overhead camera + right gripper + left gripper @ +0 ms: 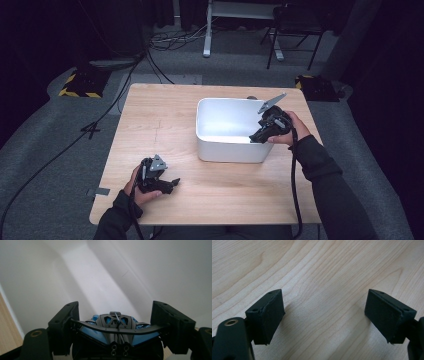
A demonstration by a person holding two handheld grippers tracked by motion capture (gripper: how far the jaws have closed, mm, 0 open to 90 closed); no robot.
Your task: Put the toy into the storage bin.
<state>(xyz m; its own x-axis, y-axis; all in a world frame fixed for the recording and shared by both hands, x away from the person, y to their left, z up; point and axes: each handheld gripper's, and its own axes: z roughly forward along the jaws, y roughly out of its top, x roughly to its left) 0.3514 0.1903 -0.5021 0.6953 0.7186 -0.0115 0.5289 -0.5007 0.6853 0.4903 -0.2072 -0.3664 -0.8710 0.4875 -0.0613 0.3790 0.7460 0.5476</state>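
A white plastic bin (227, 150) stands on the wooden table (160, 115), right of the middle. My right gripper (256, 137) reaches over the bin's near right corner, tilted down into it. In the right gripper view its jaws (116, 325) are shut on a blue and black toy (116, 338), with the bin's white inner wall (100, 277) behind. My left gripper (172, 184) rests low over the table near the front left. Its jaws (324, 315) stand wide open above bare wood (324, 270) with nothing between them.
Cables (125, 75) run across the grey floor left of the table and behind it. A yellow and black striped base (80, 85) sits at the back left, another dark base (315, 87) at the back right. A chair (295, 30) and a desk leg (207, 30) stand farther back.
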